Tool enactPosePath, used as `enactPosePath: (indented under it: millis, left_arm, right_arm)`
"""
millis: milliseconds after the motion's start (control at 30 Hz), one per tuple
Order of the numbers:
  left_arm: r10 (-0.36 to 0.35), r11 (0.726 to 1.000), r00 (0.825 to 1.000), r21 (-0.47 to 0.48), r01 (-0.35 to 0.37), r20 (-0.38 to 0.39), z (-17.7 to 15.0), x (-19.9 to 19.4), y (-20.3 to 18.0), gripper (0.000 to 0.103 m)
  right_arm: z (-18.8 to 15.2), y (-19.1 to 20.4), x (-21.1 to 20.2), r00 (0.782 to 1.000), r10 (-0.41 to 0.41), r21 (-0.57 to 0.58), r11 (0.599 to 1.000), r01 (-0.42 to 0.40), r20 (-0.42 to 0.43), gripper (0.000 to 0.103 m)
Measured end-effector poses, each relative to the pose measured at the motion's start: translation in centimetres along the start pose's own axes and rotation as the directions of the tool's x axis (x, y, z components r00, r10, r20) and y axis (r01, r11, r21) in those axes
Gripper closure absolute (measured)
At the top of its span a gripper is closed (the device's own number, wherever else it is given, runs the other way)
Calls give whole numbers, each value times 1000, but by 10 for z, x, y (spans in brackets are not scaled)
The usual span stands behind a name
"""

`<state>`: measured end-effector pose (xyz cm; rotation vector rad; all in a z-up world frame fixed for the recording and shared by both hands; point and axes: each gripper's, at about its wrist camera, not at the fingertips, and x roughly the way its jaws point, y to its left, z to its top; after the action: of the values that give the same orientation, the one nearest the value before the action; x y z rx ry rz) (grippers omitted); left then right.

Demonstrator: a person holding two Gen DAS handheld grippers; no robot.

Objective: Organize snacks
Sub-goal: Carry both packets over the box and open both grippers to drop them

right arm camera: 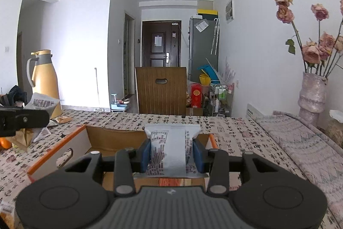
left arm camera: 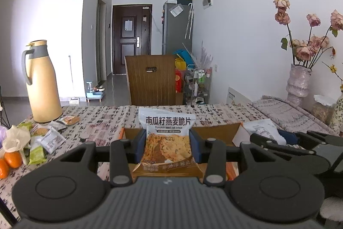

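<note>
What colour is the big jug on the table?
The jug is yellow with a grey collar and handle, clearest in the left wrist view.

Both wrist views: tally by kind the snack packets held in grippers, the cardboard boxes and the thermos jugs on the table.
Snack packets held: 2, a pumpkin seed oat crisps packet in the left gripper and a white packet in the right gripper
Cardboard box: 1
Thermos jug: 1
Total: 4

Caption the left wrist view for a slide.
Left gripper holds an oat crisp packet over the cardboard box.
</note>
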<state>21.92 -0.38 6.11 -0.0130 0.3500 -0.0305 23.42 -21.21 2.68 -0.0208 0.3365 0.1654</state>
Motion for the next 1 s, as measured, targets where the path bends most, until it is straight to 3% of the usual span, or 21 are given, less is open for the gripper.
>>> enactPosePath:
  millis: [233,600,667,700,733,800,833,867,1000]
  left_arm:
    - [17,1000,1000,-21,-17,-19,-4,32,9,60]
    - [12,999,988,-48,-19,-151,-23,61,23,58]
    - [11,998,989,-57,-20,-149,-23,59,25,50]
    - [14,998,990,-61,-23,-142,-23,57,26,36]
    - [21,997,991,-64,-30,-133,-22,56,25,18]
    - [42,996,994,-72,-50,-101,-21,49,26,3]
    - [46,996,995,-77,-53,-93,-20,47,27,0]
    - [49,995,995,-85,-57,-92,-19,45,28,0]
    - [49,993,992,-102,-61,-113,-18,46,29,0]
  right_arm:
    - [-3,-8,22,1000,10,37,999,-10,-4,63]
    - [-19,-11,28,996,47,56,998,-43,-73,63]
    - [-19,-12,27,996,51,61,997,-46,-73,61]
    - [-19,-13,27,996,51,63,997,-46,-73,61]
    - [-19,-14,27,996,52,65,997,-47,-76,56]
    - [-20,-15,27,996,50,72,996,-45,-73,33]
    - [-20,-15,26,997,42,73,997,-37,-69,14]
    - [-20,-16,26,997,38,76,997,-33,-65,4]
    - [-20,-19,26,997,41,92,995,-34,-66,0]
